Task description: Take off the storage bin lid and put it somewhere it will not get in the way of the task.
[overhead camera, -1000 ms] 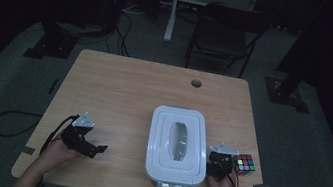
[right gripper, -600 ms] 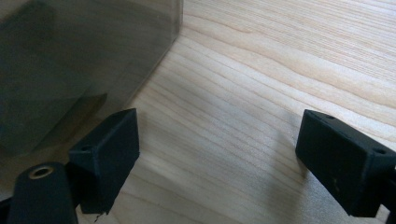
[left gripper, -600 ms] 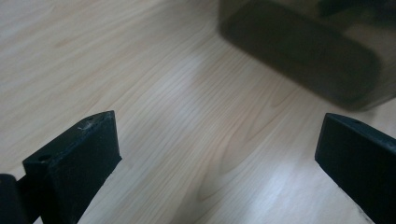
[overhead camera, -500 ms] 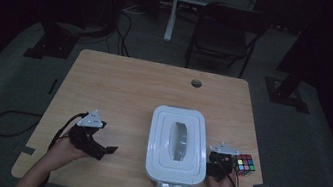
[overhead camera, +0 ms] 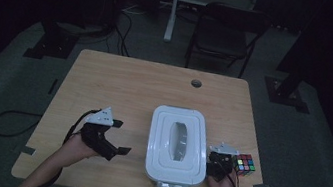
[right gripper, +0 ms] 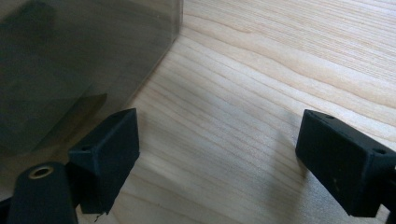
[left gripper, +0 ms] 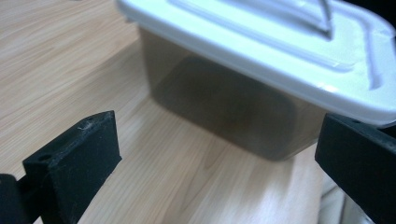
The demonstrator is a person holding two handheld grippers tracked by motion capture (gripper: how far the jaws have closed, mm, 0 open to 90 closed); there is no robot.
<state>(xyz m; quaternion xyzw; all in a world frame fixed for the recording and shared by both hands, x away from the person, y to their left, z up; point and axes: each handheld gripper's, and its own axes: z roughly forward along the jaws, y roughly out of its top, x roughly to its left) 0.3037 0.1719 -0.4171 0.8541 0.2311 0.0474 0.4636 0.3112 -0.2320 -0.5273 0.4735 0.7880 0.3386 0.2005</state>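
A smoky translucent plastic box with a white handled lid (overhead camera: 178, 146) sits near the front edge of the light wooden table (overhead camera: 130, 87), flanked by the left gripper (overhead camera: 119, 136) and right gripper (overhead camera: 219, 158), both with jaws spread wide; a multicoloured puzzle cube (overhead camera: 244, 164) lies just beside the right gripper.

You work in a dark room. Your wooden desk (overhead camera: 130, 87) stands on grey carpet (overhead camera: 305, 161), with a round hole (overhead camera: 196, 83) near its far edge. Behind it stands a black folding chair (overhead camera: 224, 37), and cables (overhead camera: 123, 36) lie on the floor.
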